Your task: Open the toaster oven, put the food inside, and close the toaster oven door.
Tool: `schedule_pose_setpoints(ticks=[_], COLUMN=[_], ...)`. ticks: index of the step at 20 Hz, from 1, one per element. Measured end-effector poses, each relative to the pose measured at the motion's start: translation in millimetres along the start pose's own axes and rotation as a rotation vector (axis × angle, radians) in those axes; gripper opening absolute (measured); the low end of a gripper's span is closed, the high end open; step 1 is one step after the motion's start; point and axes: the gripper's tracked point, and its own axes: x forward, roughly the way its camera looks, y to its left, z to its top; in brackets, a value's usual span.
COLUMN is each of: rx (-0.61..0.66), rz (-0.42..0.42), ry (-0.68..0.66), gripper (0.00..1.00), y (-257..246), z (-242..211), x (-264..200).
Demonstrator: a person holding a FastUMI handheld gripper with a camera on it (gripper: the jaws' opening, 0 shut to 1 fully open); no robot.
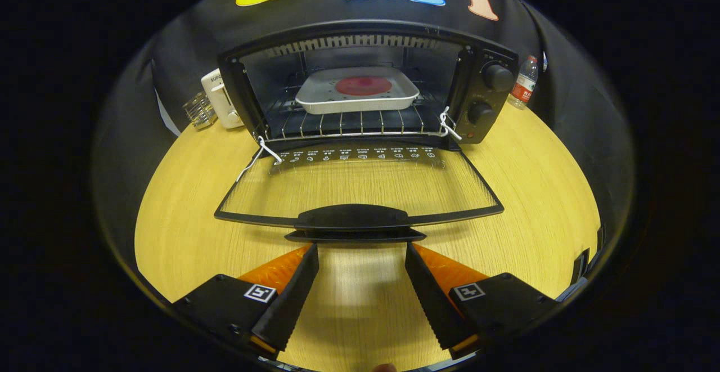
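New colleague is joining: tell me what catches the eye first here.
The toaster oven stands wide open, its glass door folded flat on the wooden table. Inside, a grey tray holding a red round of food rests on the rack. The open gripper sits just short of the door handle.

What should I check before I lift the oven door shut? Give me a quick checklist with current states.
1. Food inside: ok. The tray with the red food sits on the wire rack in the toaster oven.
2. Tray clear of the door's swing: ok, it looks set back from the rack's front edge.
3. Door position: fully open, lying flat over the table; not yet closed.
4. Gripper: ok, fingers open and empty, tips just short of the door handle.
5. Alignment: ok, handle centred ahead of the gap between the fingers.
6. White cords at the hinges: cannot tell whether they would snag.
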Motion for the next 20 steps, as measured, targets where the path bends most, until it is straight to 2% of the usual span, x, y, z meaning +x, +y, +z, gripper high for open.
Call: schedule_pose_setpoints(ticks=[15, 20], rx=[0.044, 0.019], rz=[0.052, 0.040], ry=[-0.177, -0.247], gripper=[0.98, 0.98], y=[2.5, 0.6], z=[42.8, 65.2], x=[-42.5, -51.5])
